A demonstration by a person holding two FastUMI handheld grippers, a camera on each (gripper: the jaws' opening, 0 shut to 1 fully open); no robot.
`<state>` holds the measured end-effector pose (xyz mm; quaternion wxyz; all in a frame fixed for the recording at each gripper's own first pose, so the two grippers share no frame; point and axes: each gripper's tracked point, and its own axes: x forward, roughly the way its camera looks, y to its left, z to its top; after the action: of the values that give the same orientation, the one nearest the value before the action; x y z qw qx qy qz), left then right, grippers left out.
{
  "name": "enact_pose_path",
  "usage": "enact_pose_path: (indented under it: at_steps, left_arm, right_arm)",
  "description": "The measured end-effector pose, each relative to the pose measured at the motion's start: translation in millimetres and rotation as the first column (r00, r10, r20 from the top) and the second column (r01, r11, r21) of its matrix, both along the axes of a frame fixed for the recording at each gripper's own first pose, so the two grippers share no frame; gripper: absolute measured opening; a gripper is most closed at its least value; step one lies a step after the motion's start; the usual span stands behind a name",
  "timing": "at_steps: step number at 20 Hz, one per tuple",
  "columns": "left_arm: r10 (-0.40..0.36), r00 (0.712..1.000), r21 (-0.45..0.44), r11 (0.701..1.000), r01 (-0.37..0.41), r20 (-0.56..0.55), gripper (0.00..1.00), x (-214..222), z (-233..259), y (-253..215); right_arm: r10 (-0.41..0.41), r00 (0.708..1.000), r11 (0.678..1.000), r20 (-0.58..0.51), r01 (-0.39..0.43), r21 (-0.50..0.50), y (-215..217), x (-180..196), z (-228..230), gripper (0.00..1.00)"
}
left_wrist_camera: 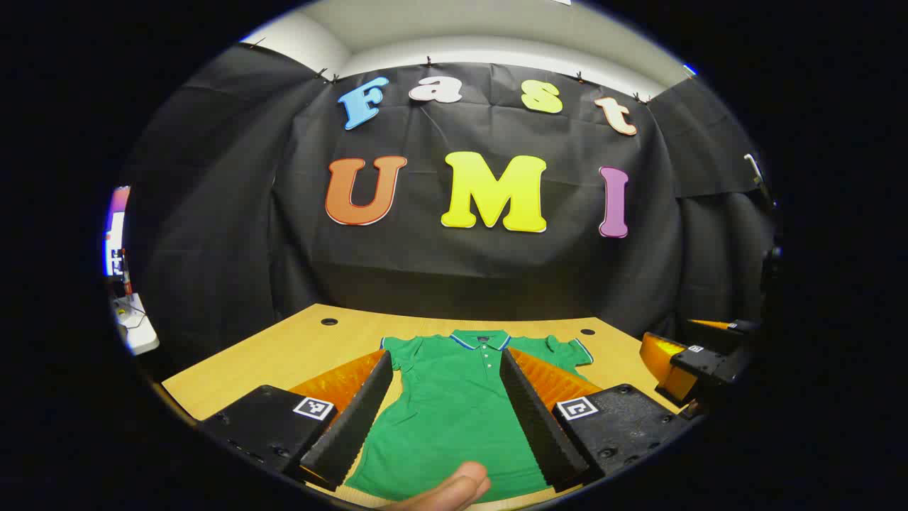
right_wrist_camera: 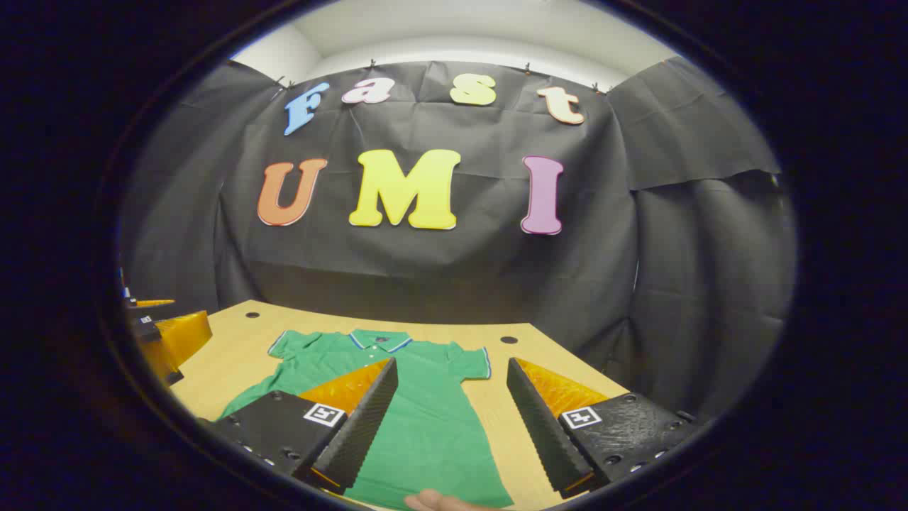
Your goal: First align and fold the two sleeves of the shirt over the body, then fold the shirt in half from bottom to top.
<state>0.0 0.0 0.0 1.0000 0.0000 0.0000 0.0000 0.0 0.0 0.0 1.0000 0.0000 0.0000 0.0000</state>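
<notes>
In the left gripper view, the pale wooden bench (left_wrist_camera: 284, 348) runs from the black cloth wall toward the camera, with small dark round holes (left_wrist_camera: 329, 321) near its far edge. The left gripper (left_wrist_camera: 445, 415) hovers low over it with its jaws spread wide, holding nothing. Between its two fingers lies the green short-sleeved polo shirt with blue-and-white trim on collar and cuffs (left_wrist_camera: 454, 404), flat on the bench, collar toward the wall, sleeves out to both sides, hem toward the camera. A fingertip of a person's hand (left_wrist_camera: 454, 490) shows at the bottom edge, over the shirt's hem. At the far right, the right gripper (left_wrist_camera: 699, 362) hangs just beside the bench's edge.

In the right gripper view, the left gripper (right_wrist_camera: 163, 337) shows at the left edge. The shirt (right_wrist_camera: 425, 426) lies left of centre, unfolded. The right gripper (right_wrist_camera: 450, 426) stands wide open, its left finger over the shirt's body, its right finger over bare bench (right_wrist_camera: 511, 426).
</notes>
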Motion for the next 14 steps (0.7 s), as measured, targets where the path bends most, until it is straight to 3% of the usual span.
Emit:
enact_pose_path:
  at_steps: [1,7,14]
  left_arm:
    - [0.02,1.0,0.021,1.0,-0.02,0.011,0.98,-0.6,2.5,4.4]
    - [0.054,0.998,0.041,0.998,-0.055,0.025,0.98,3.1,3.0,17.5]
    - [0.095,0.995,0.006,0.995,-0.095,-0.002,1.0,8.1,-1.9,30.9]
  right_arm:
    - [-0.007,1.0,1.0,0.002,0.007,0.009,-2.6,0.6,-0.8,0.93]
    - [-0.03,0.999,0.999,-0.014,0.029,-0.042,-5.5,8.9,-5.4,0.96]
    - [-0.001,0.999,0.998,-0.033,0.0,-0.055,5.2,12.4,-12.8,0.95]
